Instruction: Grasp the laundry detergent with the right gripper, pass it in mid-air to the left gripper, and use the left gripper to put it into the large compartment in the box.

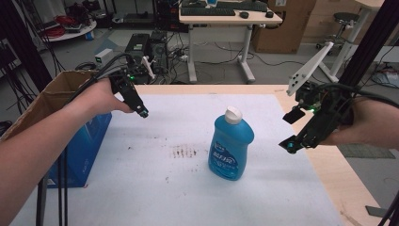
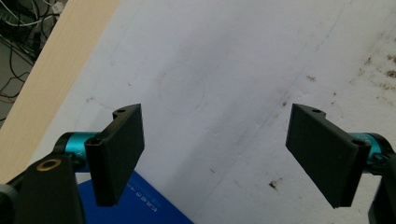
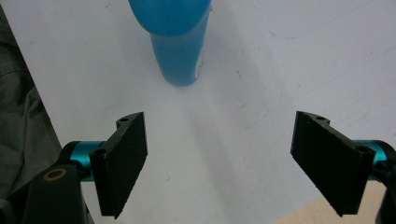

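Blue bottle [image 1: 230, 145] stood upright mid-mat, between both grippers. Right gripper [image 1: 291, 132] gaped wide, empty, near it; left gripper [image 1: 142, 112] likewise, well apart. Risk: a jaw clipping the tall bottle would likely topple it. High view showed the white cap [image 1: 233, 114] (right gripper view caught just the base [image 3: 180, 51]).

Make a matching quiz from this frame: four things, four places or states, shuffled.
Things:
1. bottle
2. cap
3. box
4. right gripper

Places or states:
A. open, aimed at the foot of the bottle
B. white, on top of the bottle
C. brown cardboard, at the table's left edge
D. blue, upright on the white mat

Pairs: 1-D, 2-B, 3-C, 4-A
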`<state>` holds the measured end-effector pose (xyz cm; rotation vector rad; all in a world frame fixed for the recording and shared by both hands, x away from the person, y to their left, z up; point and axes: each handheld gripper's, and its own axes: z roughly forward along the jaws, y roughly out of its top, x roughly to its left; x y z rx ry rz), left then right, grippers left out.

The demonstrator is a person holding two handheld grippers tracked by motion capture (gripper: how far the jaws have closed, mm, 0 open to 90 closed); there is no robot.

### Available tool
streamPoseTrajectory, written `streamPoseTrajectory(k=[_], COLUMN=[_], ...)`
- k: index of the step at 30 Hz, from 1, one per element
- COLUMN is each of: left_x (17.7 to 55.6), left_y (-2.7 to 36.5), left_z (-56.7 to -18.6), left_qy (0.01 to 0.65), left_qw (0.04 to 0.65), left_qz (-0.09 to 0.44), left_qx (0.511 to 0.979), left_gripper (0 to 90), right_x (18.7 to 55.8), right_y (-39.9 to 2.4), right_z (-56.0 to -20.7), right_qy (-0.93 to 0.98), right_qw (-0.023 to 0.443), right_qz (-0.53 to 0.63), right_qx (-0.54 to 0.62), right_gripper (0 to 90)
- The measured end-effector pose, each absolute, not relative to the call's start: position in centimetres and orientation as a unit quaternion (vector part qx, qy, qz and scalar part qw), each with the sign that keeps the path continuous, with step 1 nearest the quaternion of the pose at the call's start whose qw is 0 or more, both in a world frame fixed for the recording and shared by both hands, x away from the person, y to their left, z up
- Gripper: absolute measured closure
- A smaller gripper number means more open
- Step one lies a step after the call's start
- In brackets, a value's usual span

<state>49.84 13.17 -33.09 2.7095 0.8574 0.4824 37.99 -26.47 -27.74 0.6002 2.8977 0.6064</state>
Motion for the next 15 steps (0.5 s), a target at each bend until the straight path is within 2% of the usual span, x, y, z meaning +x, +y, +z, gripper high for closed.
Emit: streamPoseTrajectory(k=[15], left_x=[49.38], left_y=[13.04], left_z=[-32.68], left_qy=[0.289], left_qw=[0.129], left_qz=[0.168], left_qx=[0.934], left_gripper=[19.5], right_x=[37.02], right_y=[-26.60], right_z=[-28.03], right_qy=[0.947], right_qw=[0.076], right_qz=[0.229], right_qx=[0.213], right_gripper=[17.9])
